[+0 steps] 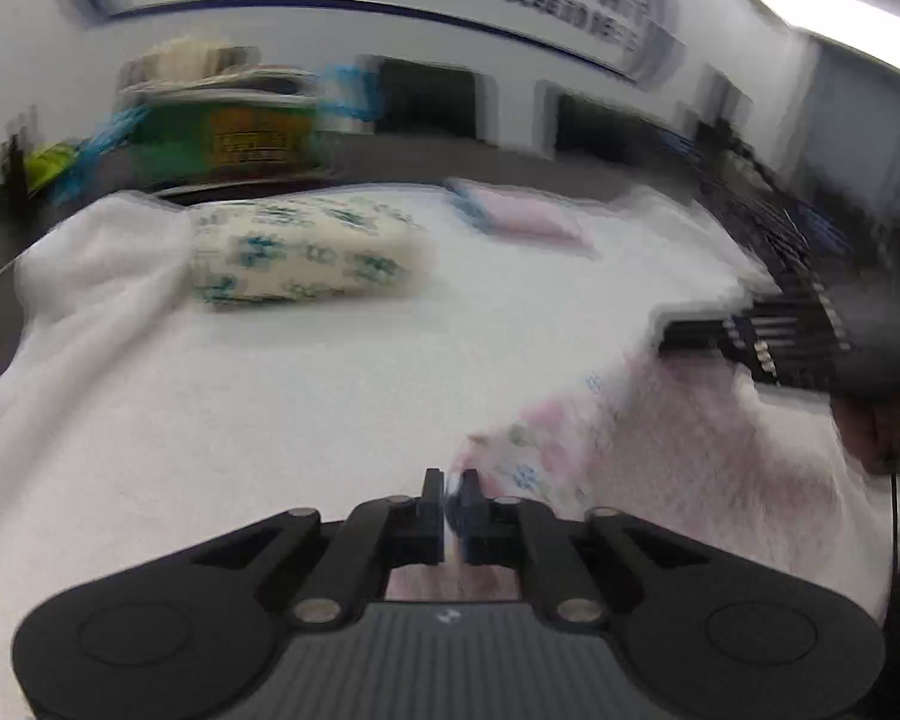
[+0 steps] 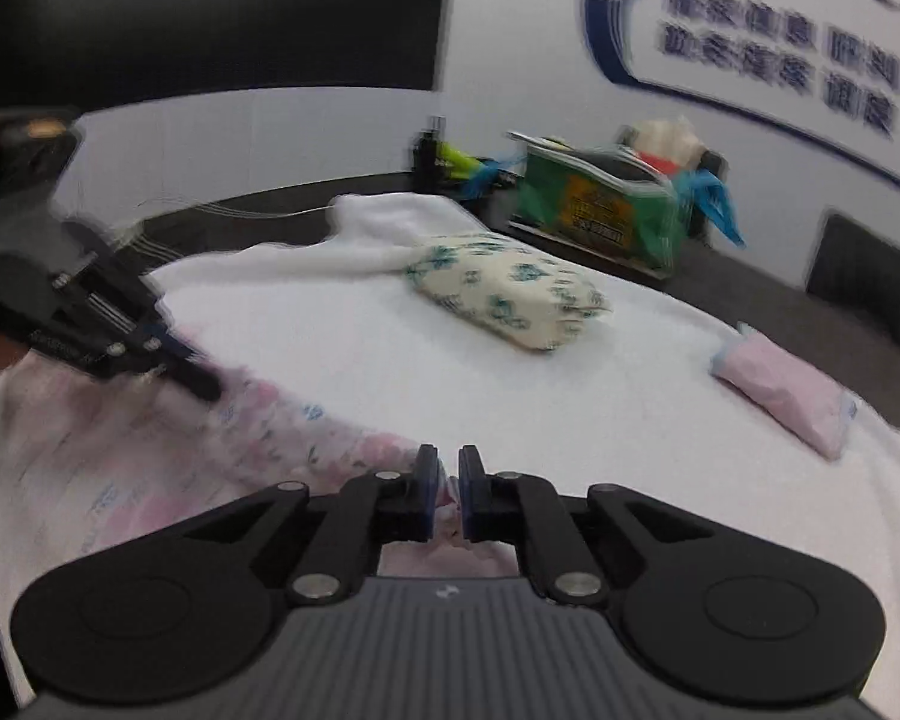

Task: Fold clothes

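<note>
A thin pink printed garment [image 1: 690, 450] lies spread on the white cloth-covered table [image 1: 240, 396]. My left gripper [image 1: 450, 486] is shut on the garment's near edge, with a strip of fabric showing between its pads. In the right wrist view the same garment [image 2: 150, 456] stretches to the left. My right gripper [image 2: 444, 468] is shut on another part of its edge. Each gripper shows in the other's view: the right one [image 1: 750, 336] at the far right, the left one [image 2: 204, 384] at the left, pointing down onto the fabric.
A folded cream garment with blue-green print [image 2: 504, 294] and a folded pink garment [image 2: 780, 402] rest further back on the table. Behind them stands a green box [image 2: 594, 204] stuffed with items. A person's hand [image 1: 876, 432] holds the right gripper.
</note>
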Motion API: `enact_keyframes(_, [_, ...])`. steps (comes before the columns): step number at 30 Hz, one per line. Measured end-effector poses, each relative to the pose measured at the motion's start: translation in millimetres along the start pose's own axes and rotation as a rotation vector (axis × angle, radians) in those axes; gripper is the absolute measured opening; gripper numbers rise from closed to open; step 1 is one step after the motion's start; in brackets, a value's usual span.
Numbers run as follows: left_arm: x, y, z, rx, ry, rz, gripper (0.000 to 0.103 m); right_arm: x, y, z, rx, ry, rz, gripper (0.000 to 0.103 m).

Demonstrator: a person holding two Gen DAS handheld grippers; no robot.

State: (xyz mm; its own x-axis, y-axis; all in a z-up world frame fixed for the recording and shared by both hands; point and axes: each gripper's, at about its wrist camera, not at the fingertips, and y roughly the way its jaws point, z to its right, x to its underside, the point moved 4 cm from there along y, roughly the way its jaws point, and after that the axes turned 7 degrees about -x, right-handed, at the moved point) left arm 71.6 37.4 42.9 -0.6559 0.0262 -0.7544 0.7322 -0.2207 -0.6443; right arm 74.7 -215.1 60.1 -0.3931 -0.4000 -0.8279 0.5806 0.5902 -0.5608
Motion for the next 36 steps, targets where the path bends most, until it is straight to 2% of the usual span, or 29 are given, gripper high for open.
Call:
enact_keyframes(1, [-5.0,4.0,-8.0,-0.044,-0.061,0.032,0.022,-4.8,9.3,8.4,0.071,0.043,0.011,0.013])
enact_keyframes(2, [-5.3,5.1,-11.1,-0.083,-0.075,0.061,0.034,-7.2,17.4,14.5,0.151,0.074,0.015,0.029])
enact_keyframes(3, [-5.0,5.4,-13.8,-0.118,-0.088,0.087,0.039,-8.0,23.7,17.1,0.240,0.078,0.013,0.043])
enact_keyframes(4, [-1.6,2.2,-14.4,-0.130,-0.091,0.099,0.044,-7.9,27.1,15.7,0.310,0.054,0.015,0.046])
enact_keyframes(5, [2.9,-3.7,-15.1,-0.123,-0.103,0.111,0.044,-7.4,24.9,10.2,0.341,0.018,0.031,0.047])
enact_keyframes(7, [17.2,-22.0,-15.4,-0.088,-0.120,0.134,0.045,-6.2,12.3,-4.4,0.361,-0.049,0.085,0.047])
enact_keyframes(8, [23.6,-30.4,-12.8,-0.065,-0.106,0.146,0.045,-4.5,4.3,-11.9,0.312,-0.061,0.098,0.047])
enact_keyframes(10, [36.7,-41.0,-2.3,-0.014,-0.023,0.150,0.046,-0.3,-8.2,-26.0,0.130,-0.055,0.082,0.047])
enact_keyframes(12, [52.4,-38.2,10.7,0.031,0.068,0.101,0.046,6.6,-3.2,-34.2,-0.106,0.017,-0.005,0.046])
enact_keyframes(13, [58.4,-32.4,13.8,0.040,0.080,0.072,0.046,10.8,5.3,-37.0,-0.206,0.059,-0.056,0.046])
enact_keyframes(14, [64.0,-26.9,16.1,0.047,0.088,0.044,0.046,14.7,16.9,-37.7,-0.253,0.087,-0.101,0.042])
enact_keyframes(16, [71.8,-17.0,13.4,0.034,0.068,0.007,0.046,20.7,44.6,-32.7,-0.238,0.118,-0.167,0.042])
enact_keyframes(18, [78.1,-13.1,8.8,0.031,0.043,-0.004,0.045,20.6,65.8,-7.8,-0.172,0.210,-0.170,0.043])
enact_keyframes(20, [83.0,-13.8,3.0,0.035,0.018,0.004,0.046,18.7,77.3,31.2,-0.130,0.402,-0.119,0.043])
enact_keyframes(21, [84.6,-16.2,0.3,0.039,0.014,0.007,0.046,18.8,77.2,46.5,-0.138,0.494,-0.079,0.043])
enact_keyframes(22, [86.2,-18.6,-2.4,0.045,0.008,0.011,0.046,20.7,73.4,58.5,-0.124,0.558,-0.041,0.044])
enact_keyframes(23, [87.7,-20.9,-5.1,0.050,0.001,0.015,0.049,21.9,66.4,64.1,-0.067,0.573,-0.011,0.044])
enact_keyframes(24, [88.9,-23.3,-7.8,0.056,-0.008,0.018,0.049,22.3,56.6,66.7,-0.009,0.559,0.015,0.050])
enact_keyframes(26, [87.9,-27.2,-12.3,0.063,-0.044,0.016,0.051,23.0,35.4,64.1,0.004,0.509,0.050,0.062])
enact_keyframes(28, [84.5,-31.8,-15.8,0.056,-0.064,0.024,0.054,23.7,16.9,55.3,-0.037,0.430,0.057,0.062])
enact_keyframes(31, [77.9,-38.5,-19.5,0.021,-0.071,0.037,0.064,29.0,-1.7,25.9,-0.108,0.218,0.014,0.062])
enact_keyframes(34, [76.8,-35.6,-27.8,-0.013,-0.084,0.028,0.065,44.6,-9.3,-4.8,-0.187,0.039,-0.033,0.062])
enact_keyframes(36, [79.3,-36.7,-32.8,0.038,-0.120,0.023,0.064,51.6,-3.2,-16.9,-0.221,0.006,-0.068,0.062])
